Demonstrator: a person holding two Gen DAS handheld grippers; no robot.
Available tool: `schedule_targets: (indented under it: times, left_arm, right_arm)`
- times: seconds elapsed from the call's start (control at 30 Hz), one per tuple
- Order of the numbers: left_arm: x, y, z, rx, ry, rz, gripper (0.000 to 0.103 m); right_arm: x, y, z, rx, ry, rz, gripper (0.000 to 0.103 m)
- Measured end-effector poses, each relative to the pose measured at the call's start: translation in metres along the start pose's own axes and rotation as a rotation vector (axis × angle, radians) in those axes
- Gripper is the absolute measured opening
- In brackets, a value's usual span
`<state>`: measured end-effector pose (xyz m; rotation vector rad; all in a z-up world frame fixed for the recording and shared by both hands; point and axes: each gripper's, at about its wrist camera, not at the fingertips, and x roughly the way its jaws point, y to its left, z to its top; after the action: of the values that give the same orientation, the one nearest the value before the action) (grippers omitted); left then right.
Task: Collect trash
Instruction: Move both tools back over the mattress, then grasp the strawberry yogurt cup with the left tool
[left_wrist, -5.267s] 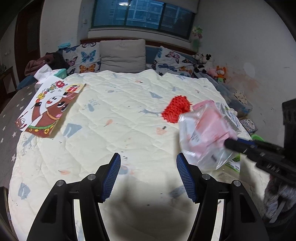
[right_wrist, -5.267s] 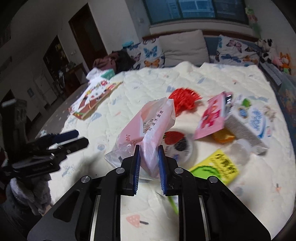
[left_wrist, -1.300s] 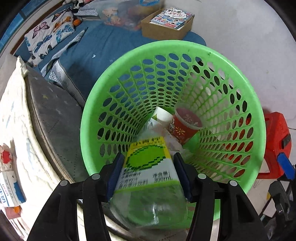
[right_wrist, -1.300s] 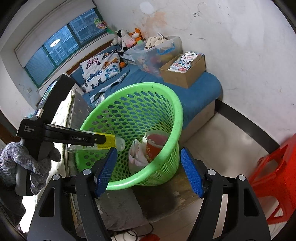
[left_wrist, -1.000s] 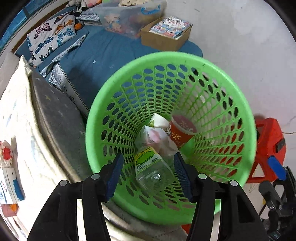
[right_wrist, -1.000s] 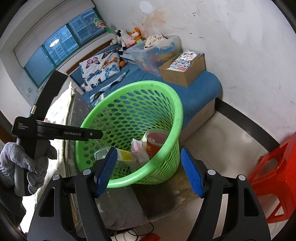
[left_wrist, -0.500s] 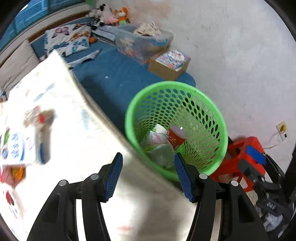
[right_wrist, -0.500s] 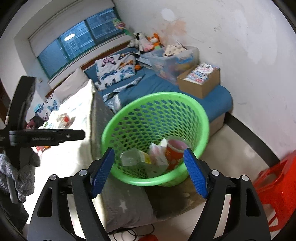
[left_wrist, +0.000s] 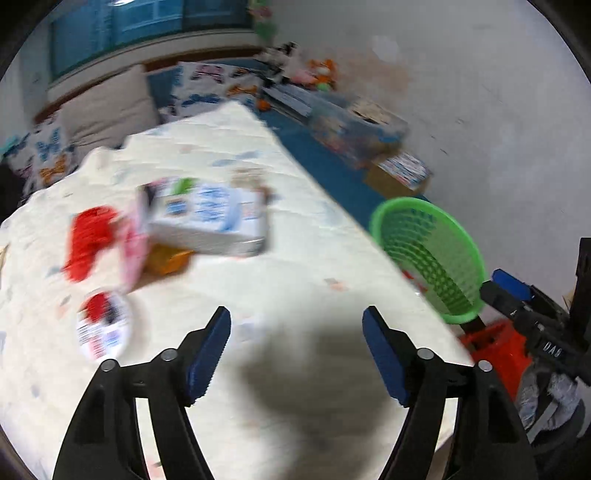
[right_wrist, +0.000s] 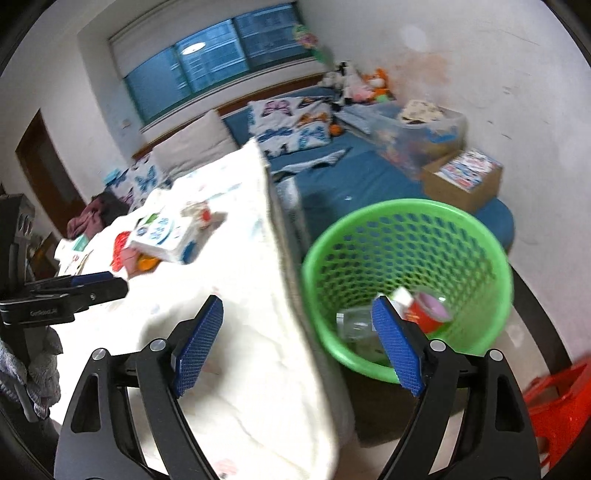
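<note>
Bottle and cup lie in the green basket (right_wrist: 406, 236); both hand-held grippers (left (left_wrist: 296, 354), right (right_wrist: 297, 345)) gape empty, having just widened; tissue box (left_wrist: 210, 221) and wrappers remain on the bed (left_wrist: 295, 266).

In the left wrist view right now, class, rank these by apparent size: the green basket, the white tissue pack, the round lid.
1. Green basket and white tissue pack: too alike to separate, and motion blur smears both.
2. Round lid: clearly smallest, though nearest the camera.
</note>
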<state>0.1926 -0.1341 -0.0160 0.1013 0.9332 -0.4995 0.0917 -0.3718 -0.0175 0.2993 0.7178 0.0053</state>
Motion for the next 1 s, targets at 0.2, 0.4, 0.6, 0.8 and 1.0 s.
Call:
schedule_targets:
  times: [0.2,0.4,0.6,0.8,1.0]
  left_arm:
    - [-0.012,0.074,-0.016,-0.079,-0.008,0.100,0.075]
    - [-0.005,0.125,-0.027,-0.065,0.009,0.144,0.085]
    - [0.019,0.150,-0.031,-0.085,0.055,0.149,0.085]
    - [0.032,0.151,-0.028,-0.043,0.060,0.144,0.086]
    - [0.040,0.155,-0.025,-0.021,0.066,0.158,0.089]
  right_arm:
    - [0.018,0.038,0.006,-0.053,0.026,0.064,0.083]
    - [0.032,0.071,0.007,-0.112,0.048,0.103,0.083]
    - [0.047,0.089,0.005,-0.144,0.075,0.117,0.083]
    - [0.061,0.097,0.006,-0.168,0.100,0.110,0.083]
    - [0.072,0.105,0.006,-0.185,0.119,0.117,0.083]
